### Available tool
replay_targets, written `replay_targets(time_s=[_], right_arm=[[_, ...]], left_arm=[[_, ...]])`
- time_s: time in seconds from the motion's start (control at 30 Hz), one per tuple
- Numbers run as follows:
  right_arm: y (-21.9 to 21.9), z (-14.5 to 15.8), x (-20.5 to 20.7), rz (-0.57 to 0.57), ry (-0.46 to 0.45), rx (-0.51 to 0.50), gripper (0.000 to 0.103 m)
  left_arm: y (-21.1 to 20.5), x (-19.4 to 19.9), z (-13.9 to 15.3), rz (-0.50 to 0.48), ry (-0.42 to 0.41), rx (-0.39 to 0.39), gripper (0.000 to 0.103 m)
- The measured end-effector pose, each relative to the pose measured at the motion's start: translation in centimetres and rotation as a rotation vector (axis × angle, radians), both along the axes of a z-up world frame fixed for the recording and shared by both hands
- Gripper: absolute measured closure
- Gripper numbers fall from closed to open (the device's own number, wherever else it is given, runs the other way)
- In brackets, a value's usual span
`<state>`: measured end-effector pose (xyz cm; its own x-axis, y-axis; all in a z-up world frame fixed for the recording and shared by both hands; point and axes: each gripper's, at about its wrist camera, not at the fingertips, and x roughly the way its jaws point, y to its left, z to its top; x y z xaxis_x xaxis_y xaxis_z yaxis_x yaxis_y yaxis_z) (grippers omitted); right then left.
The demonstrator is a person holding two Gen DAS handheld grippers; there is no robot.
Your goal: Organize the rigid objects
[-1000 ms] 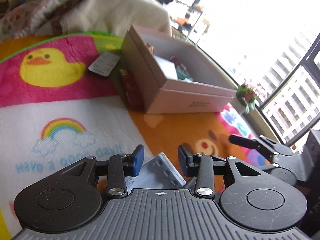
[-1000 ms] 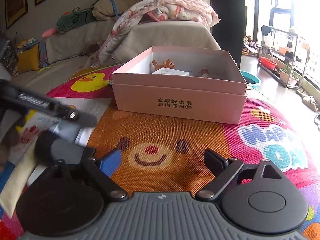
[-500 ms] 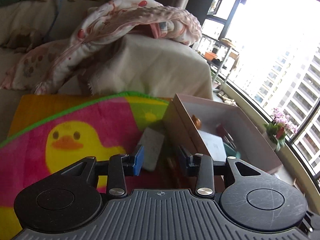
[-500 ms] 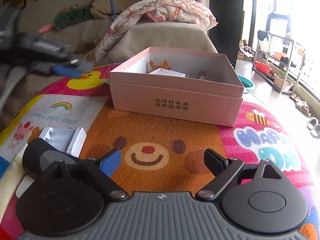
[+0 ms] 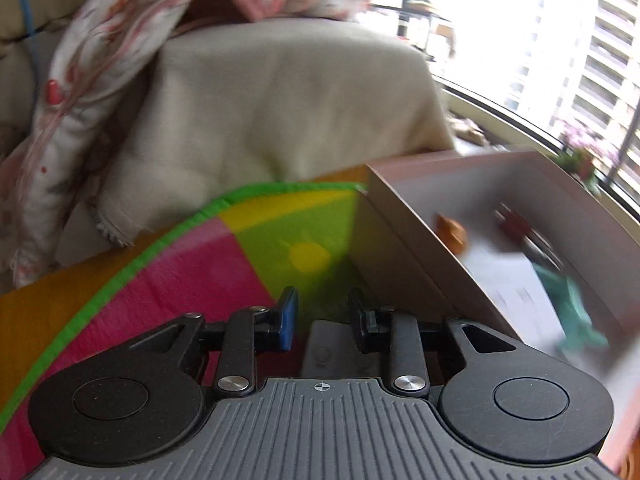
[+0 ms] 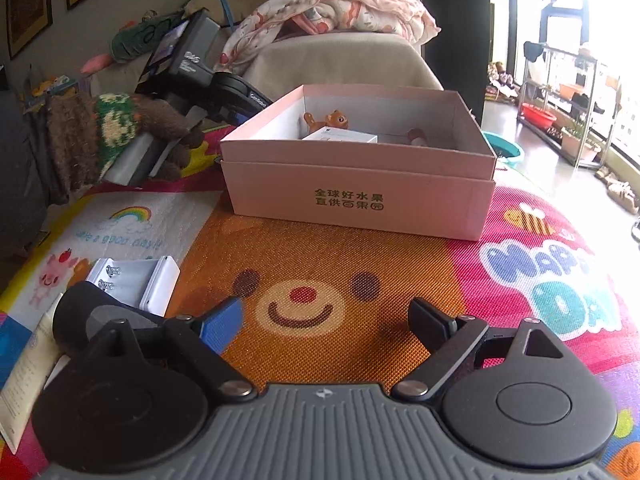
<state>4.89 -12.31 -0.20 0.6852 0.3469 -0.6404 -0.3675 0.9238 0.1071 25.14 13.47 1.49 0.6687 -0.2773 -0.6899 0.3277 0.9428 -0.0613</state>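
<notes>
A pink cardboard box (image 6: 360,196) stands on the play mat; it holds an orange toy animal (image 6: 328,119), a white carton (image 6: 340,136) and a teal item (image 5: 572,304). My left gripper (image 5: 322,314) is open and empty, low beside the box's left wall (image 5: 404,264), over a flat grey object (image 5: 340,350) lying on the mat. In the right wrist view the left gripper's body (image 6: 192,68) shows to the left of the box. My right gripper (image 6: 326,320) is wide open and empty above the bear face on the mat. A white battery holder (image 6: 136,280) and a black cylinder (image 6: 92,316) lie at its left.
A colourful play mat (image 6: 400,264) covers the floor. A sofa with a draped blanket (image 5: 200,40) stands behind the box. A cream tube (image 6: 28,372) lies at the mat's left edge. Shelving (image 6: 568,92) and a window lie to the right.
My left gripper has swung from the battery holder at the mat's front to the box's left side and dropped low over the grey object. My right gripper has barely moved.
</notes>
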Motion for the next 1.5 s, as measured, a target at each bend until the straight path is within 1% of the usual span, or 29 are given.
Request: replay_targets(time_s=[0.03,0.1,0.2,0.3,0.37,0.4,0.47,0.5,0.53,0.57,0.63,0.7,0.73,0.77,0.83,0.87,0.97,1.0,1.07,1.1,1.13,1.17,1.23,1.27,1.33,1.37,1.4,1.47,1.5], right_arm=[[0.0,0.0,0.0,0.002,0.002,0.004,0.012],[0.0,0.0,0.0,0.004,0.001,0.006,0.012],[0.1,0.0,0.0,0.003,-0.001,0.006,0.011],[0.0,0.1,-0.1,0.000,-0.010,0.011,0.012],[-0.2,0.1,-0.2,-0.001,-0.015,0.017,0.011],[-0.2,0.2,-0.3,-0.002,-0.020,0.021,0.011],[-0.3,0.4,-0.4,0.003,-0.030,0.024,0.011],[-0.1,0.6,-0.5,0.010,-0.035,0.024,0.011],[0.1,0.8,-0.4,0.020,-0.035,0.028,0.011],[0.3,1.0,-0.2,0.032,-0.022,0.048,0.011],[1.3,1.5,0.8,0.070,0.039,0.108,0.012],[2.7,1.7,2.2,0.105,0.118,0.172,0.012],[3.5,1.7,2.9,0.115,0.146,0.193,0.012],[4.5,1.7,3.6,0.121,0.161,0.200,0.014],[6.6,1.6,4.6,0.146,0.163,0.159,0.019],[7.9,1.5,4.8,0.162,0.149,0.109,0.023],[9.8,1.5,3.8,0.209,0.049,-0.073,0.050],[9.5,1.6,3.4,0.226,0.034,-0.095,0.061],[8.1,1.9,3.0,0.214,0.028,-0.116,0.068],[7.1,1.9,2.8,0.184,0.016,-0.143,0.075],[6.2,1.8,2.7,0.147,0.002,-0.182,0.079],[5.1,1.6,2.5,0.112,-0.018,-0.226,0.079],[2.8,1.5,2.0,0.083,-0.039,-0.259,0.079],[1.8,1.6,1.6,0.077,-0.033,-0.255,0.079],[0.0,2.5,0.2,0.095,-0.031,-0.215,0.073],[-0.8,3.1,-0.8,0.116,-0.037,-0.184,0.057],[-1.6,3.7,-1.9,0.148,-0.047,-0.142,0.032],[-2.3,4.8,-4.4,0.243,-0.060,-0.061,0.011],[-2.3,5.2,-5.8,0.317,-0.055,-0.031,0.010]], left_arm=[[-0.3,-1.1,0.0,-0.027,-0.009,0.018,0.075],[-0.8,-3.5,-0.1,-0.070,-0.020,0.036,0.077],[-0.4,-6.4,-0.1,-0.113,0.005,-0.029,0.077],[-0.3,-9.2,-0.1,-0.115,0.027,-0.071,0.078],[0.0,-10.4,0.0,-0.094,0.069,-0.139,0.080],[0.5,-11.1,0.0,-0.082,0.104,-0.191,0.083],[1.4,-12.7,-0.1,-0.081,0.183,-0.333,0.082],[1.9,-13.5,-0.1,-0.078,0.193,-0.385,0.082],[2.5,-14.4,0.1,-0.057,0.177,-0.411,0.082],[3.1,-15.2,0.5,-0.014,0.147,-0.412,0.082],[4.5,-17.4,1.3,0.108,0.069,-0.381,0.081],[5.6,-20.1,2.0,0.254,0.003,-0.322,0.081],[5.9,-21.4,2.0,0.300,-0.002,-0.305,0.081],[6.1,-22.6,2.0,0.323,0.003,-0.303,0.081],[6.4,-25.3,2.0,0.328,0.015,-0.324,0.081],[6.3,-26.7,2.1,0.323,0.021,-0.337,0.081],[6.0,-30.1,1.7,0.269,0.063,-0.373,0.081],[5.9,-31.3,1.4,0.236,0.087,-0.379,0.081],[4.9,-32.8,0.7,0.178,0.122,-0.375,0.081],[4.4,-33.3,0.4,0.159,0.130,-0.363,0.073],[3.9,-33.9,0.1,0.145,0.130,-0.357,0.066],[3.6,-34.0,-0.3,0.136,0.136,-0.363,0.064],[2.9,-33.3,-0.8,0.128,0.130,-0.375,0.062],[2.5,-32.9,-0.9,0.125,0.123,-0.380,0.062],[1.6,-31.9,-0.9,0.109,0.121,-0.389,0.063],[1.0,-31.3,-1.0,0.097,0.121,-0.392,0.062],[0.4,-30.7,-1.1,0.088,0.119,-0.396,0.062],[-0.7,-29.7,-1.4,0.087,0.115,-0.411,0.062],[-1.1,-29.3,-1.5,0.085,0.116,-0.426,0.062]])
